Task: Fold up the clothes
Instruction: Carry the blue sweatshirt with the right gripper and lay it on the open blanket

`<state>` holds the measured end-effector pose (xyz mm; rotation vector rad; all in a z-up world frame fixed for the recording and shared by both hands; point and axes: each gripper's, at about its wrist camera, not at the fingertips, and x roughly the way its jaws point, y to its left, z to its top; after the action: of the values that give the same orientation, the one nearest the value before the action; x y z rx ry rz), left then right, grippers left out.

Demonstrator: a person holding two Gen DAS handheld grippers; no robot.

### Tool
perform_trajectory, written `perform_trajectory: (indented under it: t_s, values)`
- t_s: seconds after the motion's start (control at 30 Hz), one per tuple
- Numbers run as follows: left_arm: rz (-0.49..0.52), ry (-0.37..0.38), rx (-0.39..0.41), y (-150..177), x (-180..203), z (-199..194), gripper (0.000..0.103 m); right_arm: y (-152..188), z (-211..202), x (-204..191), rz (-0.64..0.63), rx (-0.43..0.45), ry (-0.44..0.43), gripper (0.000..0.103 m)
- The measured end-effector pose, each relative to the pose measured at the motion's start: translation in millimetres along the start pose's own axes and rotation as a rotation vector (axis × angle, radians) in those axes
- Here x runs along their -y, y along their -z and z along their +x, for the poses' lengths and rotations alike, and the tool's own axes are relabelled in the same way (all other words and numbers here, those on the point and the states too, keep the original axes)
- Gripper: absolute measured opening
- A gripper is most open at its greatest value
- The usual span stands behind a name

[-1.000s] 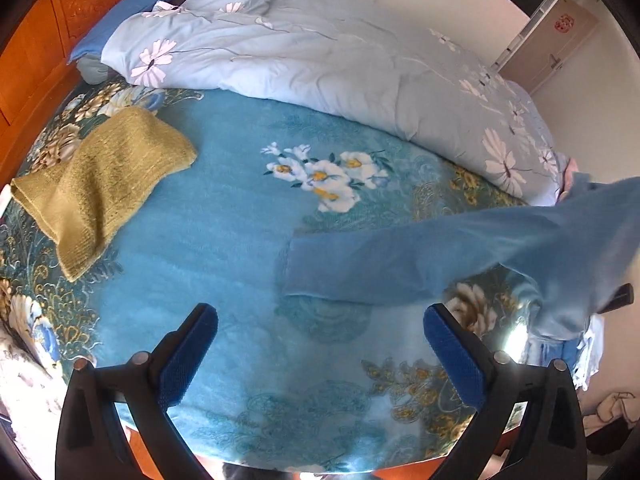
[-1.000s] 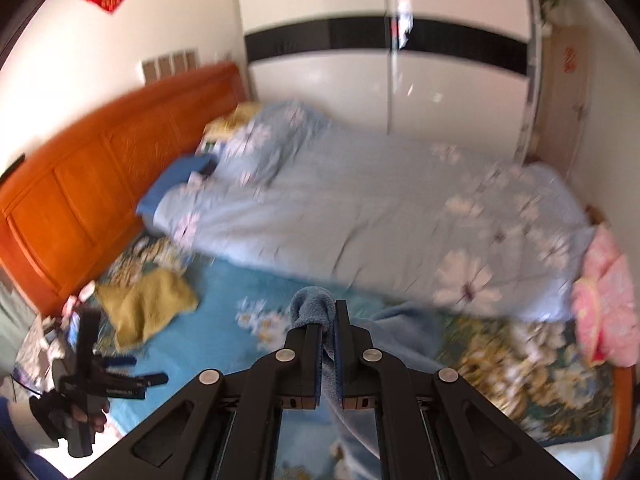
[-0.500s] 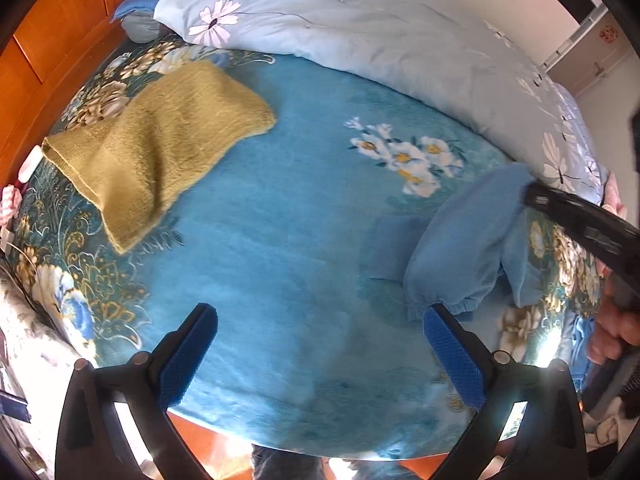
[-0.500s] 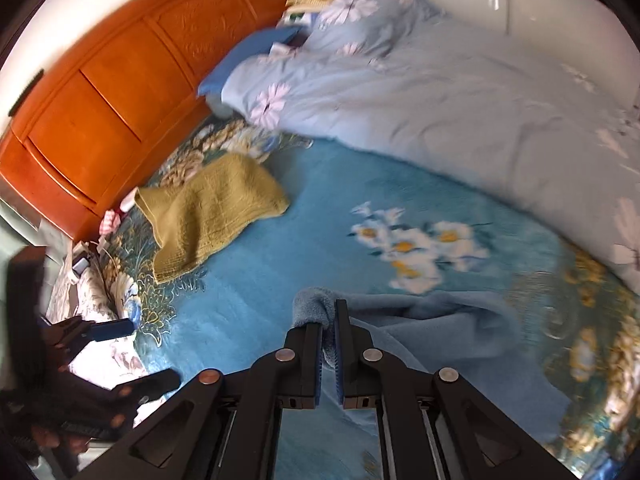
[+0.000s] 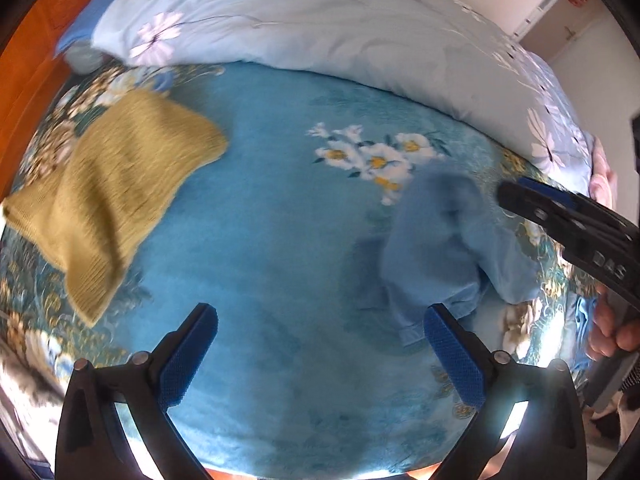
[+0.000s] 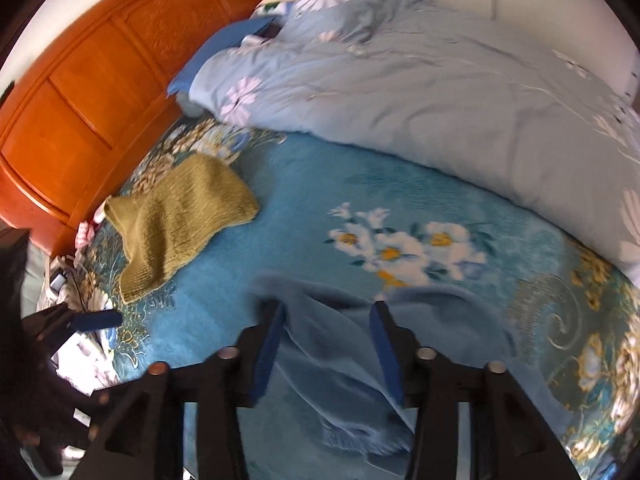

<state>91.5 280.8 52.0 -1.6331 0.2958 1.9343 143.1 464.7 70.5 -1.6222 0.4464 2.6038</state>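
My right gripper (image 6: 328, 332) is opening, its pads clear of the blue garment (image 6: 344, 352) that lies crumpled between them, right of the yellow knit (image 6: 180, 216). My left gripper (image 5: 320, 352) hangs spread and empty. The knit looks folded; the blue one is barely begun.

Left wrist view: fisheye, steeply downward over bed (image 5: 272, 240), left claw (image 5: 320, 356) at lower frame. Right wrist view: fisheye, angled down, nearer bed, right claw (image 6: 328, 344) at lower centre. Both share blue garment (image 5: 436, 248), olive knit (image 5: 116, 192), quilt (image 5: 340, 32), headboard (image 6: 80, 92) upper left.
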Motion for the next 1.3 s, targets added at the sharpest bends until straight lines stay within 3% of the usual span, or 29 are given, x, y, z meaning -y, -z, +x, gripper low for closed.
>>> perform_trajectory:
  t_s: [0.1,0.23,0.33,0.43,0.57,0.67,0.93,1.03,1.1,1.23,1.3]
  values:
    - [0.060,0.008,0.026,-6,22,6,0.103,22,-20,29,0.053,0.016,0.069,0.051]
    - [0.105,0.055,0.042,-7,42,18,0.103,76,-32,83,0.222,-0.015,0.163,0.056]
    - [0.154,0.039,-0.052,2,63,44,0.103,120,-23,118,0.340,-0.089,0.208,0.056]
    - [0.198,0.024,-0.117,13,83,66,0.103,152,-4,132,0.386,-0.156,0.163,0.056]
    - [0.284,-0.001,-0.128,21,116,88,0.103,163,26,128,0.352,-0.207,0.127,0.057]
    - [0.342,-0.061,-0.118,17,137,102,0.103,160,43,120,0.286,-0.216,0.145,0.057]
    - [0.303,-0.114,-0.131,5,142,126,0.100,143,69,112,0.118,-0.239,0.200,0.057]
    - [0.270,-0.109,-0.142,2,138,127,0.091,138,71,112,0.077,-0.251,0.202,0.054]
    - [0.264,-0.139,-0.150,1,136,129,0.084,136,71,112,0.060,-0.250,0.203,0.036]
    - [0.225,-0.131,-0.182,-2,132,138,0.069,133,69,117,0.064,-0.248,0.195,0.018]
    - [0.203,-0.122,-0.198,-3,130,141,0.040,131,65,123,0.102,-0.233,0.178,0.010]
